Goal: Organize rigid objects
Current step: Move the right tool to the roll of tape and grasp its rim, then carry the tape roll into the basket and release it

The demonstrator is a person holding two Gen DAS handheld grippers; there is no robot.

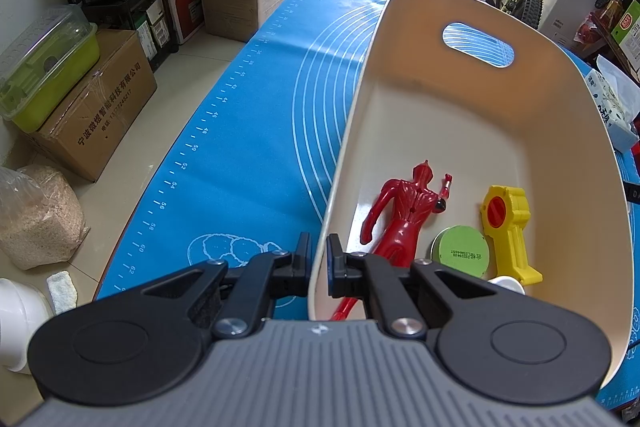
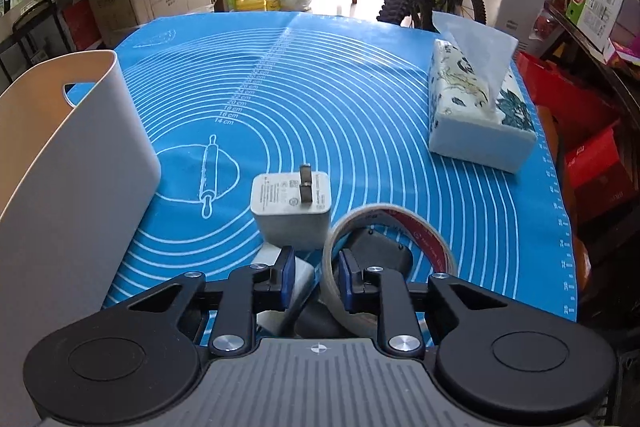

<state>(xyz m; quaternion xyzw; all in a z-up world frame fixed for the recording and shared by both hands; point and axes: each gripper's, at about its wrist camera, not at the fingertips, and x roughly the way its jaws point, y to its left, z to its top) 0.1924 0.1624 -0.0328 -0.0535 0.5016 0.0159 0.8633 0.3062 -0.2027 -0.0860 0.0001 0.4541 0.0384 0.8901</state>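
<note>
Cream bin (image 1: pixel 472 115) wall pinched by the left gripper (image 1: pixel 319 259); a red figure (image 1: pixel 404 211) lies inside. The right gripper (image 2: pixel 316 275) straddles a tape roll's (image 2: pixel 420 227) rim, grip unclear, beside a white charger (image 2: pixel 288 211).

Just ahead of the right gripper (image 2: pixel 313 281), a white charger (image 2: pixel 291 209) and a tape roll (image 2: pixel 386 259) crowd the path. Beyond them the blue mat (image 2: pixel 340 107) lies open. The cream bin (image 2: pixel 76 155) walls off its left, the tissue box (image 2: pixel 476 115) stands far right. By the left gripper (image 1: pixel 319 263), bare mat (image 1: pixel 256 131) stretches left of the bin wall (image 1: pixel 352 115).
</note>
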